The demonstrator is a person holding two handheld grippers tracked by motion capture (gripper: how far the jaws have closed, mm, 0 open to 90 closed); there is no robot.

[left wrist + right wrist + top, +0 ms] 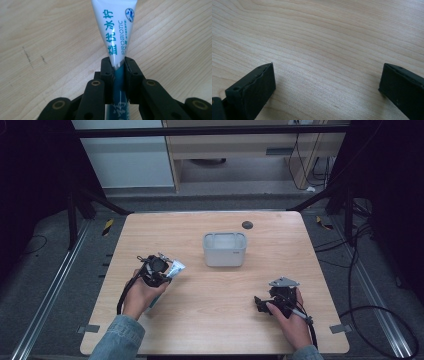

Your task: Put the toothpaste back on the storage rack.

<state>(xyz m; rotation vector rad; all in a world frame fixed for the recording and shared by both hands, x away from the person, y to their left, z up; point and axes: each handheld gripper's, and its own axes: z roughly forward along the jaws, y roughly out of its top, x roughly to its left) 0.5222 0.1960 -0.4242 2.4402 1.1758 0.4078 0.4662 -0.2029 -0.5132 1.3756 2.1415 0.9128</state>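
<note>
My left gripper (117,65) has its jaws pinched on a white and teal tube (114,30), gripping it across the narrow part, the wide flat end pointing away over the wood. From the high view, that tube (174,268) sits in my left gripper (159,268) near the left edge of the tabletop (215,320), just left of a grey tub (224,249) at the middle. My right gripper (260,304) rests near the front right corner, jaws spread wide over bare wood.
</note>
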